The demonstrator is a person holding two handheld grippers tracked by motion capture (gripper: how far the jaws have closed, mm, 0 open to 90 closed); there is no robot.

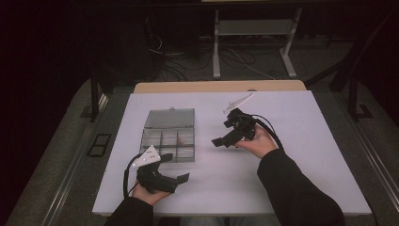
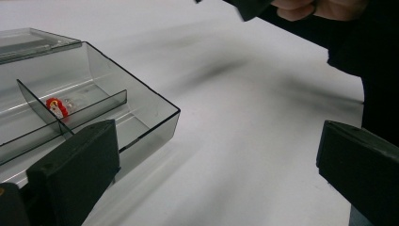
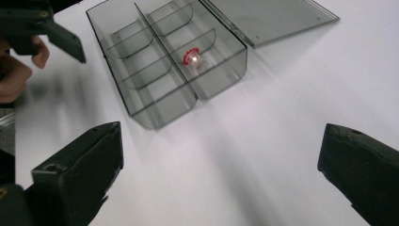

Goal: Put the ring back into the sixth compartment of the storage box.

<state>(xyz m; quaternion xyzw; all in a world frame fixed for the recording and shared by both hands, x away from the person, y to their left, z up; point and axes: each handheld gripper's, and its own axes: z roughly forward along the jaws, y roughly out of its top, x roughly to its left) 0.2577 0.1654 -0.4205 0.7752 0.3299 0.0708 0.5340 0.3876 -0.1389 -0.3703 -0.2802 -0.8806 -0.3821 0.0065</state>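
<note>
A white worktop (image 1: 282, 155) carries a clear grey compartment box (image 1: 169, 139) with its lid (image 1: 170, 118) folded open flat at the box's 12 o'clock edge. A small red and clear piece (image 1: 180, 139) lies in one of the compartments on the box's 3 o'clock side, about midway along it. The left gripper (image 1: 175, 168) is held just at the box's 6 o'clock edge, its fingers (image 2: 75, 174) spread wide apart with nothing between them. The right gripper (image 1: 226, 133) hovers at 3 o'clock from the box, a little apart from it, its fingers (image 3: 80, 172) likewise spread wide and empty, aimed toward the box.
</note>
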